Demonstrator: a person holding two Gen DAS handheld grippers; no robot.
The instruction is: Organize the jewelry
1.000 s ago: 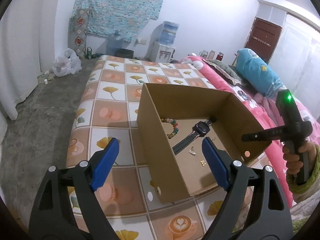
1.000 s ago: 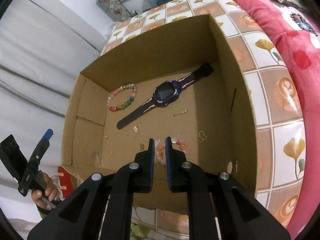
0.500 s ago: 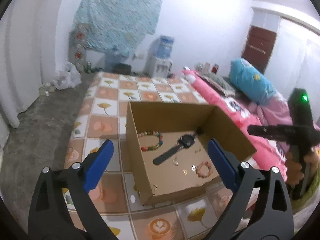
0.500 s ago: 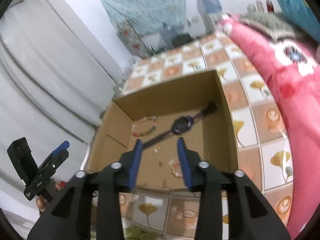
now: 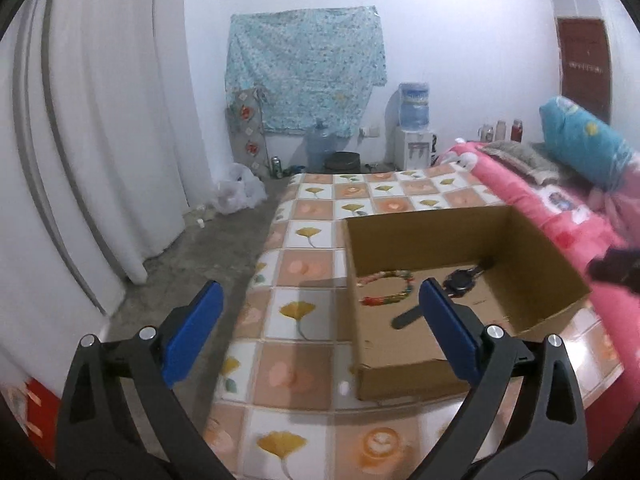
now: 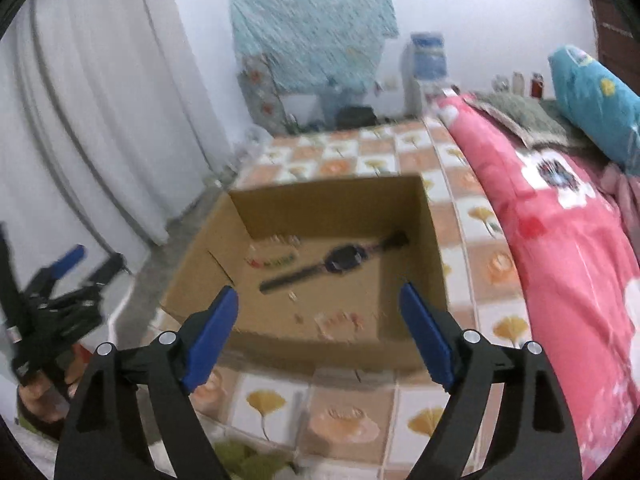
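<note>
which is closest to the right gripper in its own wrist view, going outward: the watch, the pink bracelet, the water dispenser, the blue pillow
From the right gripper:
1. Pink bracelet, near end of the box floor, between the fingers.
2. Watch, mid-box, beyond it.
3. Blue pillow, far right on the bed.
4. Water dispenser, against the back wall.

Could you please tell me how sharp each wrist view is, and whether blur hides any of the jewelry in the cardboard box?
Left wrist view: mostly sharp; the multicoloured beaded bracelet and black wristwatch in the open brown cardboard box read clearly, with fisheye bending at the edges. Right wrist view: motion-blurred throughout; the small pieces near the box's front wall smear into specks, too soft to identify.
</note>
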